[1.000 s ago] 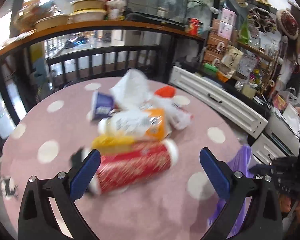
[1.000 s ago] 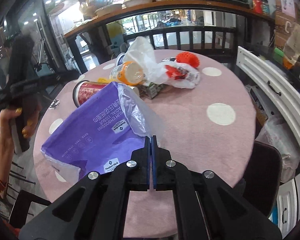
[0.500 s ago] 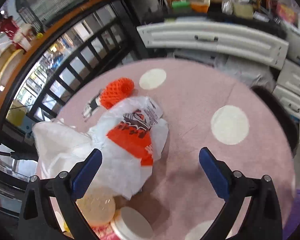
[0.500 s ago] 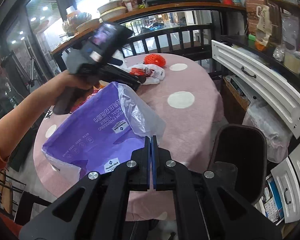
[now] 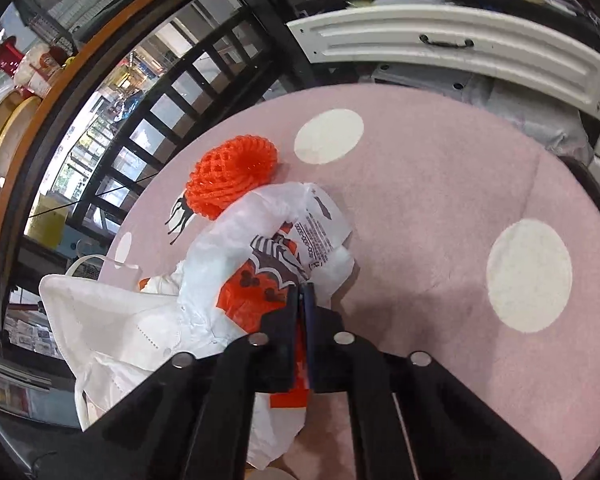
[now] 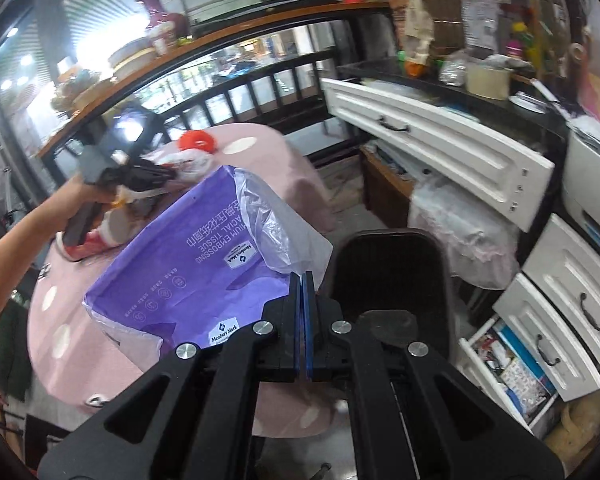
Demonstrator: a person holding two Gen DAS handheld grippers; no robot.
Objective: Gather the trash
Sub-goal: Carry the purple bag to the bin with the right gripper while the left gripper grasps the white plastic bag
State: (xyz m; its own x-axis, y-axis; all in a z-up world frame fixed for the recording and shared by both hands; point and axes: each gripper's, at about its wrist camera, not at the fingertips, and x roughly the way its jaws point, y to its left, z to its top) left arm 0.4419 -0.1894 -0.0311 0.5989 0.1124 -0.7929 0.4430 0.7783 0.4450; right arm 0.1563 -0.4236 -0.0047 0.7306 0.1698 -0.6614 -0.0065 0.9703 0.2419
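Observation:
On the pink dotted table lies a crumpled white and orange plastic bag. My left gripper is closing on it, its pads pinching a fold of it. An orange foam net touches the bag's far side, and a white face mask lies at its left. My right gripper is shut on the rim of a purple tissue-pack bag, held with its mouth agape at the table's edge. In the right wrist view the left gripper sits past that bag, over the trash pile.
A red can lies on the table by the person's hand. A black chair stands right under my right gripper. White drawers jut out at the right, and a dark railing runs behind the table.
My left gripper swung from the red can over to the white and orange bag and shut on it. My right gripper carried the purple bag rightward, out past the table's edge.

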